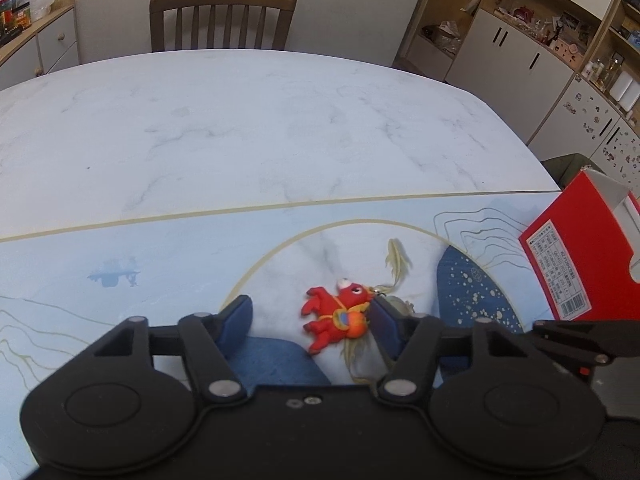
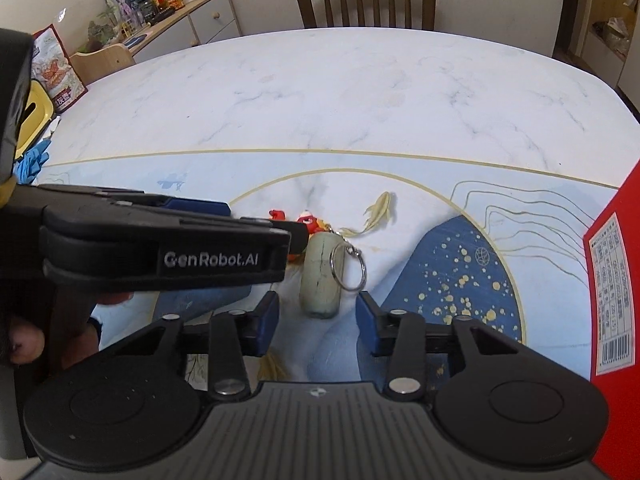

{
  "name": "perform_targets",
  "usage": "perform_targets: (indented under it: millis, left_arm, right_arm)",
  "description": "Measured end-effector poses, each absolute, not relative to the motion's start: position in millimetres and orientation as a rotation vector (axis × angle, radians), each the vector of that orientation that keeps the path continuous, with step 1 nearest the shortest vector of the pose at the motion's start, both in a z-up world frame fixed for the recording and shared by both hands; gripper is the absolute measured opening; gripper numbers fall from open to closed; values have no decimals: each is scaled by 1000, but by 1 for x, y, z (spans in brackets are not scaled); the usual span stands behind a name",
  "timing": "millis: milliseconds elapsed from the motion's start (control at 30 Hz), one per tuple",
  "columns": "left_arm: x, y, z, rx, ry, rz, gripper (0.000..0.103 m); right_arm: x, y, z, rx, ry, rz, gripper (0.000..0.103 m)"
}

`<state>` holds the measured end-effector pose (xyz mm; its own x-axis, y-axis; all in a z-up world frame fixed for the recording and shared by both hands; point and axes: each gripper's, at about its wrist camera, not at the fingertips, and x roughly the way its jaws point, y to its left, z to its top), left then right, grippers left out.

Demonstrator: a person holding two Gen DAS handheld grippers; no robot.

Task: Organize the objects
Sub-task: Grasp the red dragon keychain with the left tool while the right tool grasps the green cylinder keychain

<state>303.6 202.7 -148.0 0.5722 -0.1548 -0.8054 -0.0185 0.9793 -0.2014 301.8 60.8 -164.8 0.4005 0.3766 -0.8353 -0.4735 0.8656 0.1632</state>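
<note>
My left gripper (image 1: 310, 322) is spread wide on the tabletop (image 1: 240, 128), the red toy horse (image 1: 334, 318) lying between its fingers and up against the right one. My right gripper (image 2: 318, 318) is also released, with the pale green cylinder keychain (image 2: 322, 274) lying just ahead of its fingers, beside the horse. The red box (image 2: 616, 292) stands well right of the horse.

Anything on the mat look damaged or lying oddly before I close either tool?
Nothing looks damaged or spilled. The red toy figure lies flat on its side on the mat, close against the pale green keychain cylinder, which also lies on its side with its ring resting over it. Both tools are open: left tool, right tool.
</note>
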Motion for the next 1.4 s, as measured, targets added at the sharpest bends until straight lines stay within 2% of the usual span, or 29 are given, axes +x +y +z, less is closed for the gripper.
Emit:
perform_targets:
  millis: [100,167,267,967,1133,1400]
  left_arm:
    - [301,201,-148,-201,952,-92,53]
    - [301,201,-148,-198,950,-92,53]
    - [301,200,-148,-191,949,-103,53]
    - [293,166,-156,-12,886,-131,52]
    - [292,163,-156,12,877,-76,39]
    - [288,163,-153,-23,890,-19,37]
  right_arm:
    - [306,63,-166,-117,1017,527,33]
    - [308,62,-166,-116,1015,521,32]
    - [310,59,-167,-119,1010,511,23]
    - [293,19,-165,-79,1051,476,23]
    - [286,10,-162,-56,1051,464,23]
    - [275,-8,-145,-44,1053,440,21]
